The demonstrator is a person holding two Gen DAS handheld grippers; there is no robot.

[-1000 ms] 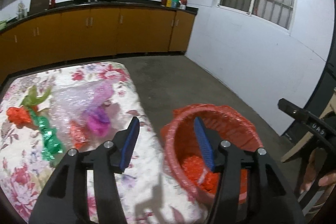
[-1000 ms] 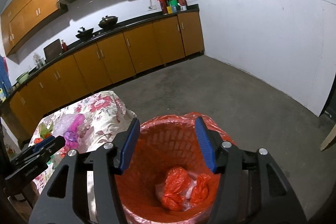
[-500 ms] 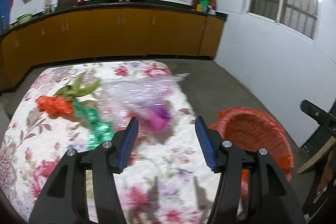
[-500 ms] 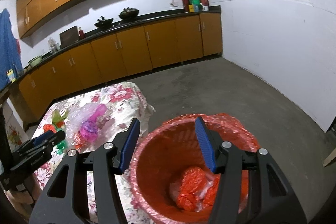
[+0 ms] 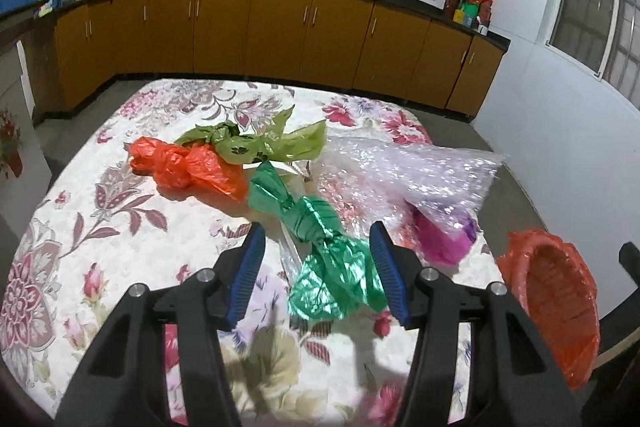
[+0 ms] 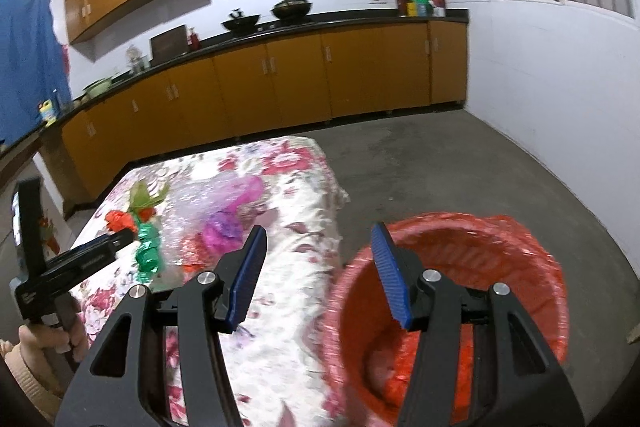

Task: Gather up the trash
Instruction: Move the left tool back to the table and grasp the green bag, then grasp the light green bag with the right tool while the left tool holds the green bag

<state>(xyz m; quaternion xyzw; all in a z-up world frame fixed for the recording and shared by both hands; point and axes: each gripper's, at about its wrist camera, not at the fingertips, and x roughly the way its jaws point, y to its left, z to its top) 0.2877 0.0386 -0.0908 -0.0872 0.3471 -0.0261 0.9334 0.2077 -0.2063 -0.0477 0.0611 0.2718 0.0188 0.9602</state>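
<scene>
Crumpled bags lie on the floral table (image 5: 120,227): a shiny green one (image 5: 320,251), an orange one (image 5: 188,171), a light green one (image 5: 256,143) and a clear wrap (image 5: 404,179) with a magenta lump (image 5: 444,239). My left gripper (image 5: 318,273) is open and empty, just above the shiny green bag, which lies between its fingers. My right gripper (image 6: 318,273) is open and empty, above the gap between the table and the red-lined bin (image 6: 472,291). The bin (image 5: 556,303) stands off the table's right edge and holds red trash (image 6: 404,383).
Orange kitchen cabinets (image 5: 280,31) with a dark counter run along the back wall. Bare concrete floor (image 6: 460,163) lies to the right of the table, bounded by a white wall (image 6: 560,67). My left gripper's body (image 6: 72,263) shows at the left in the right wrist view.
My left gripper has swung left from over the bin to over the table, now above the shiny green bag. My right gripper has shifted left, so the bin sits further right in its view.
</scene>
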